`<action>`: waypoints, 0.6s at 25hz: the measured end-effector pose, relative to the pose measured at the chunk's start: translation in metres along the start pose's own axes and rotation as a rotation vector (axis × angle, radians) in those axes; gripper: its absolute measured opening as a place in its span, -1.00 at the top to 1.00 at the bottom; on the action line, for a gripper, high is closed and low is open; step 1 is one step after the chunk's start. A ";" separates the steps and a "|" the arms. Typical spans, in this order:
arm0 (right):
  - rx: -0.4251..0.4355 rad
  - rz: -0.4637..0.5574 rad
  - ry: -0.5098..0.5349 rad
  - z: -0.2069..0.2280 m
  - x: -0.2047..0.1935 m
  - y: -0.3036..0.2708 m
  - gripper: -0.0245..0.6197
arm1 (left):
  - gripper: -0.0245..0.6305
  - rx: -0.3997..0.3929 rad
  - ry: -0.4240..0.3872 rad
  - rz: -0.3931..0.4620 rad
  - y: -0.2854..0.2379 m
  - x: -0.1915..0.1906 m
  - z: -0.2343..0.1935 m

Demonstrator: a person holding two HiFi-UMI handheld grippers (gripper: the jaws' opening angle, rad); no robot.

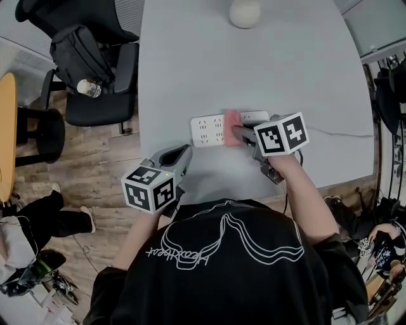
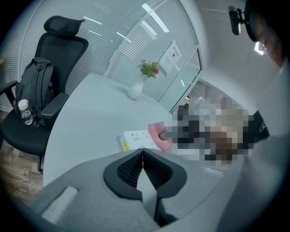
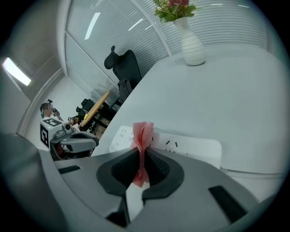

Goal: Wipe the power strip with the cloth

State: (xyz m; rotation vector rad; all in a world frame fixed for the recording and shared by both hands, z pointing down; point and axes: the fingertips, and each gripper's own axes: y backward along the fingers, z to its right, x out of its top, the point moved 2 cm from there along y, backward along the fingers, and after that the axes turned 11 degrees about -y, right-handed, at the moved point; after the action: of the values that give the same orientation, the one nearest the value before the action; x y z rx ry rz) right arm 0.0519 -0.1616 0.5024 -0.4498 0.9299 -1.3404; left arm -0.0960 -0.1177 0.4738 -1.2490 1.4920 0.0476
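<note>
A white power strip [image 1: 209, 130] lies flat near the table's front edge, its cord running off to the right. My right gripper [image 1: 238, 132] is shut on a pink cloth [image 1: 231, 127], which rests on the strip's middle. In the right gripper view the cloth [image 3: 143, 136] stands folded between the jaws above the strip [image 3: 181, 146]. My left gripper [image 1: 184, 153] hovers at the table's front left edge, shut with nothing in it. From the left gripper view the strip [image 2: 136, 140] and cloth [image 2: 158, 133] show ahead of its closed jaws [image 2: 142, 152].
A white vase [image 1: 245, 13] with flowers stands at the table's far side. A black office chair [image 1: 95, 70] holding a backpack and a bottle is left of the table [image 1: 298, 76]. The strip's cord [image 1: 336, 133] trails right across the table.
</note>
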 end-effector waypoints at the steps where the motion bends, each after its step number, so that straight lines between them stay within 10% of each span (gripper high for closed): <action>1: -0.001 0.003 -0.007 0.003 -0.001 0.003 0.82 | 0.88 -0.001 -0.001 0.000 0.000 0.000 0.002; 15: -0.040 0.051 -0.081 0.049 -0.006 0.040 0.82 | 0.88 -0.013 -0.013 0.016 -0.009 0.008 0.006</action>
State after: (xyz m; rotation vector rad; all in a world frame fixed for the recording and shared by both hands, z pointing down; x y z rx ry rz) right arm 0.1151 -0.1579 0.5024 -0.5043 0.8970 -1.2502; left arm -0.0835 -0.1233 0.4705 -1.2454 1.4921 0.0760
